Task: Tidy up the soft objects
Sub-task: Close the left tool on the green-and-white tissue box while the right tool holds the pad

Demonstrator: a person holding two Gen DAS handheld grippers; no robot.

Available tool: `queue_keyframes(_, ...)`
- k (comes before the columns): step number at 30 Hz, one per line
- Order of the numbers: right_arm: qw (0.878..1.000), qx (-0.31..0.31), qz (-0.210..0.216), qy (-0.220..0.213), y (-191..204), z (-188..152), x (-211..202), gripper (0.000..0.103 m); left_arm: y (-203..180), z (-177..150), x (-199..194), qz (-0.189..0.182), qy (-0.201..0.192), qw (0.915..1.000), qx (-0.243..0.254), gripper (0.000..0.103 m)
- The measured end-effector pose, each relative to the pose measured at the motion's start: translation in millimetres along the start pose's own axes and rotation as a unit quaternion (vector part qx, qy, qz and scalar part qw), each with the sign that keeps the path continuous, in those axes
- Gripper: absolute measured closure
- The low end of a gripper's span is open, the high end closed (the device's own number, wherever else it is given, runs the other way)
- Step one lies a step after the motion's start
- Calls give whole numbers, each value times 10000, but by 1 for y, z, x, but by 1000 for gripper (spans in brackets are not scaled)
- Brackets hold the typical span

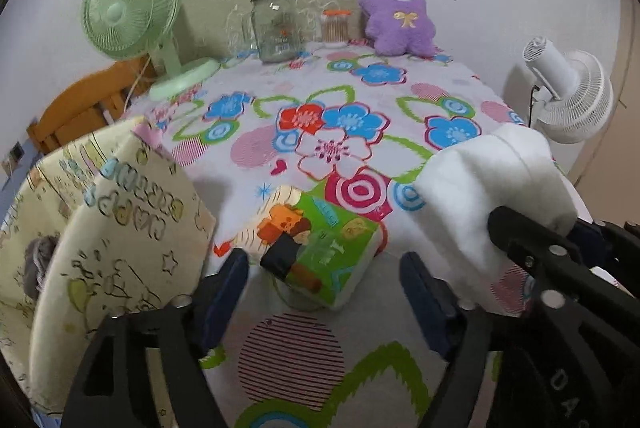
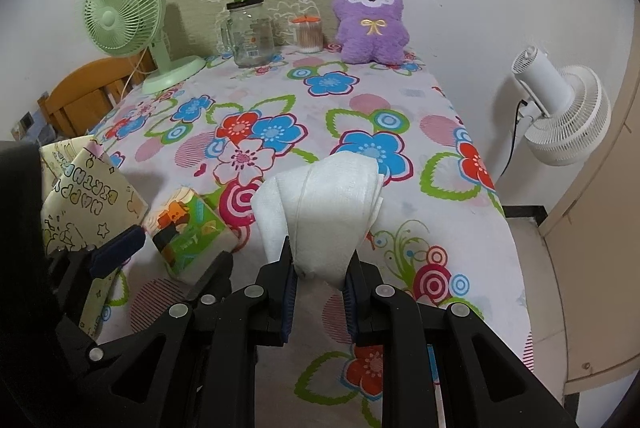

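Observation:
My right gripper (image 2: 320, 274) is shut on a folded white cloth (image 2: 320, 204) and holds it above the flowered tablecloth (image 2: 400, 100); the cloth also shows in the left wrist view (image 1: 492, 184). My left gripper (image 1: 324, 276) is open, its fingers on either side of a green tissue pack (image 1: 320, 240), just short of it. The pack also shows in the right wrist view (image 2: 188, 232). A cream "Happy Birthday" gift bag (image 1: 116, 228) stands open at the left. A purple plush toy (image 1: 396, 12) sits at the table's far edge.
A green desk fan (image 1: 132, 12), a glass jar with a green lid (image 1: 276, 24) and a small jar of cotton swabs (image 1: 335, 26) stand at the back. A white fan (image 1: 572, 96) is off the table's right side. A wooden chair (image 1: 80, 108) is at the left.

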State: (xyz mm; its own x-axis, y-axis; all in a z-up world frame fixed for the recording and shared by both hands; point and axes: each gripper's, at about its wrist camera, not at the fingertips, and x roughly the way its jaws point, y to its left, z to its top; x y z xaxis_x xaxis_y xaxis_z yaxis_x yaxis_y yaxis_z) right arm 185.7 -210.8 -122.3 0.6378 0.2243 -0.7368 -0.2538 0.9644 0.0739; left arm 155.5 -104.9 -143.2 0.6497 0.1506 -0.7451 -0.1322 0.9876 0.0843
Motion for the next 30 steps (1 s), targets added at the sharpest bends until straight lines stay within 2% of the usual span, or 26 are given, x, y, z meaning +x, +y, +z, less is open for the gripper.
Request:
queue_keyframes(4, 10000, -19, 4, 29, 1, 1, 3, 80, 2, 2, 11, -77, 122, 9995, -274, 13)
queue_keyframes(10, 10000, -7, -15, 94, -1, 4, 13, 80, 1, 6, 28, -135, 382, 9981, -467, 12)
queue_keyframes(18, 9999, 72, 71, 129, -6, 10, 21, 80, -2, 11, 32, -212, 378, 9980, -459, 12)
queue_keyframes(21, 9998, 101, 83, 141, -8, 11, 23, 80, -3, 11, 30, -289, 339, 9982, -407, 21)
queue_keyframes(22, 9998, 104, 88, 146, -8, 11, 23, 80, -4, 12, 29, -313, 310, 9983, -385, 29)
queue_keyframes(23, 9998, 111, 92, 148, -9, 11, 23, 80, -5, 12, 28, -353, 303, 9983, -352, 32)
queue_keyframes(26, 9998, 126, 94, 157, -10, 10, 23, 80, -6, 12, 27, -393, 294, 9984, -289, 38)
queue_keyframes(30, 9997, 138, 83, 164, -10, 9, 21, 80, -7, 10, 23, -328, 267, 9989, -208, 41)
